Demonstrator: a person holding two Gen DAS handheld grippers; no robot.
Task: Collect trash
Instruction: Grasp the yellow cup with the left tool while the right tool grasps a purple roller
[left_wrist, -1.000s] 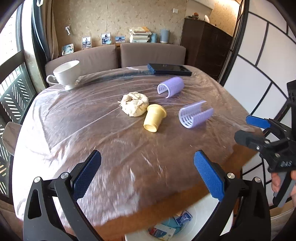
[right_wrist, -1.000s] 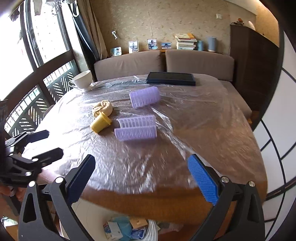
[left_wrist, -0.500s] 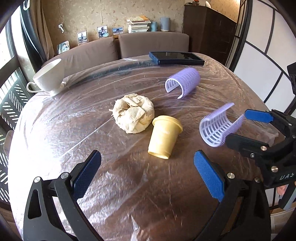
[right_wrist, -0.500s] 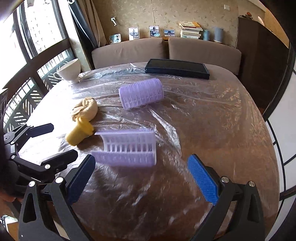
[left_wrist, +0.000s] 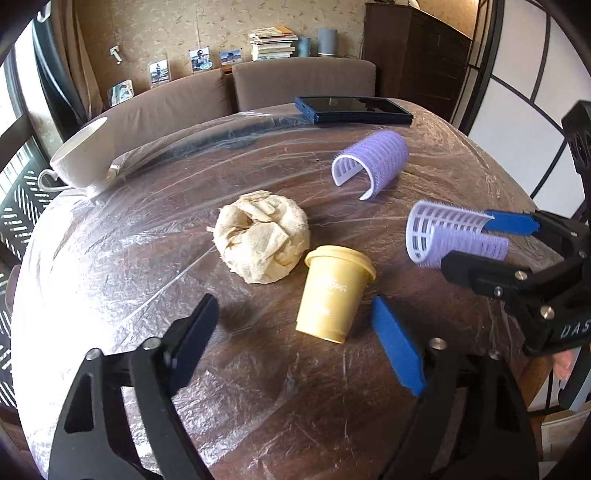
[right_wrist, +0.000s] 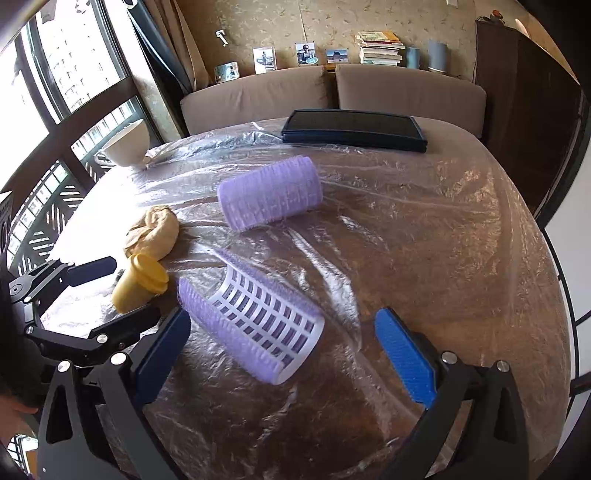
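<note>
A small yellow paper cup (left_wrist: 334, 291) lies on its side on the plastic-covered table (left_wrist: 110, 258), beside a crumpled beige paper wad (left_wrist: 262, 240). My left gripper (left_wrist: 295, 332) is open, its jaws on either side of the cup's base. A purple hair roller half (right_wrist: 255, 325) lies between the open jaws of my right gripper (right_wrist: 284, 336). In the left wrist view this roller half (left_wrist: 454, 236) and the right gripper (left_wrist: 491, 243) show at the right. A second purple roller (right_wrist: 269, 195) lies farther back. The cup (right_wrist: 140, 284) and wad (right_wrist: 155, 229) show left in the right wrist view.
A white teacup (left_wrist: 85, 155) stands at the table's far left. A dark tablet (left_wrist: 351, 109) lies at the far edge, before a brown sofa (left_wrist: 303, 81). A dark cabinet (left_wrist: 417, 48) stands at the back right. The table edge curves away on the right.
Both grippers have moved forward over the table. The left now straddles the yellow cup, the right now straddles the near roller half. The bin below the table edge has left view.
</note>
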